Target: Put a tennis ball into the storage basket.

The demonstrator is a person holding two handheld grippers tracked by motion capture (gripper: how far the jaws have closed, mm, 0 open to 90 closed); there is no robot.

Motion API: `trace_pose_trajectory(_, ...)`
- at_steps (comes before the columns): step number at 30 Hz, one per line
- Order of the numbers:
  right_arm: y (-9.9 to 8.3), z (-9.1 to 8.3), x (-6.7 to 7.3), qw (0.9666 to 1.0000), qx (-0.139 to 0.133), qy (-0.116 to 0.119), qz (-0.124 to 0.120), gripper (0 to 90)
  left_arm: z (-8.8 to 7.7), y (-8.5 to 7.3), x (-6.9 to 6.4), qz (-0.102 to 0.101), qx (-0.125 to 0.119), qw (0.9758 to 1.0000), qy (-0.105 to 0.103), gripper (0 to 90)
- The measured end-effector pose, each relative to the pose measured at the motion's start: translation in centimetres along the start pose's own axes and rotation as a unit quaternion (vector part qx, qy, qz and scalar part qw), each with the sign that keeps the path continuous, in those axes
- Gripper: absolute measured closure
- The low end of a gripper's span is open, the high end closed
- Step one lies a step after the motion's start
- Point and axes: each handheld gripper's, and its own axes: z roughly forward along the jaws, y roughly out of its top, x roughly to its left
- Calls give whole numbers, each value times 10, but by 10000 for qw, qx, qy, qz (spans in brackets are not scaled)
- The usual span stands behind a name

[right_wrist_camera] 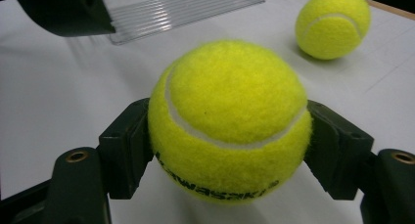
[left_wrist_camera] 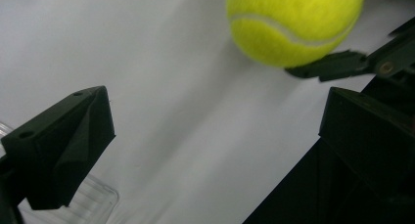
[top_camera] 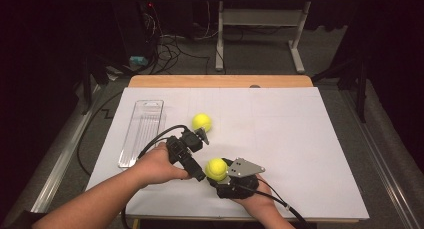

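Note:
My right gripper (top_camera: 218, 171) (right_wrist_camera: 230, 136) is shut on a yellow tennis ball (top_camera: 216, 168) (right_wrist_camera: 229, 121), one jaw pressed on each side, low over the near part of the white sheet. A second tennis ball (top_camera: 202, 122) (right_wrist_camera: 333, 23) lies free on the sheet farther back. My left gripper (top_camera: 202, 154) (left_wrist_camera: 210, 131) is just left of the held ball, its jaws wide open with only bare sheet between them. In the left gripper view the held ball (left_wrist_camera: 293, 23) sits at the upper right with a black finger (left_wrist_camera: 333, 65) of the right gripper against it.
A clear ribbed plastic tray (top_camera: 142, 131) (right_wrist_camera: 186, 9) (left_wrist_camera: 93, 199) lies on the left part of the white sheet (top_camera: 280, 134). The wooden table edge (top_camera: 220, 81) runs along the back. Cables and table legs stand on the floor beyond.

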Motion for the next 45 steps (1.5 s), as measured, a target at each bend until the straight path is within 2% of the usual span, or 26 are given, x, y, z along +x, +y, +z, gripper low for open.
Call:
trace_pose_trajectory(9, 0, 4, 10, 9999, -47, 106, -67, 270, 5, 13, -10, 108, 19, 9999, -99, 6)
trace_pose_trajectory(12, 1, 3, 10, 9998, -75, 126, -107, 269, 7, 18, -13, 116, 45, 9998, -154, 8)
trace_pose_trajectory(14, 1, 5, 11, 9997, -248, 32, -49, 270, 9, 21, -14, 104, 43, 9997, -204, 10)
trace_pose_trajectory(15, 2, 2, 10, 9999, -124, 62, -68, 269, 10, 22, -15, 109, 29, 9997, -200, 12)
trace_pose_trajectory(17, 2, 1, 10, 9997, -222, 90, -50, 269, 12, 25, -16, 109, 84, 9997, -224, 23)
trace_pose_trajectory(22, 4, -1, 9, 9995, -262, 145, -80, 269, 20, 30, -18, 104, 135, 9994, -312, 44)
trace_pose_trajectory(23, 4, -1, 11, 9993, -355, 136, 15, 269, 21, 31, -18, 100, 159, 9993, -324, 64)
trace_pose_trajectory(26, 4, -2, 11, 9993, -345, 108, -43, 269, 24, 32, -18, 84, 164, 9990, -399, 91)
trace_pose_trajectory(29, 4, -3, 10, 9992, -378, 126, -40, 269, 25, 32, -17, 61, 160, 9984, -542, 150)
trace_pose_trajectory(31, 4, -3, 10, 9993, -347, 130, -28, 269, 26, 32, -16, 66, 150, 9978, -638, 223)
trace_pose_trajectory(32, 4, -3, 10, 9993, -347, 130, -28, 269, 25, 31, -17, 76, 135, 9975, -685, 223)
trace_pose_trajectory(33, 4, -3, 10, 9993, -347, 127, -45, 268, 25, 32, -17, 82, 145, 9977, -660, 252)
trace_pose_trajectory(38, 4, -1, 9, 9991, -396, 128, 23, 259, 24, 32, -18, 89, 159, 9982, -571, 262)
trace_pose_trajectory(40, 4, -2, 7, 9989, -410, 207, 136, 233, 22, 32, -18, 75, 133, 9984, -542, 263)
trace_pose_trajectory(42, 4, -2, 6, 9986, -431, 232, 218, 137, 20, 31, -16, 27, 94, 9987, -491, 264)
trace_pose_trajectory(45, 3, -1, 4, 9987, -404, 229, 212, 38, 18, 31, -12, -43, 52, 9988, -477, 263)
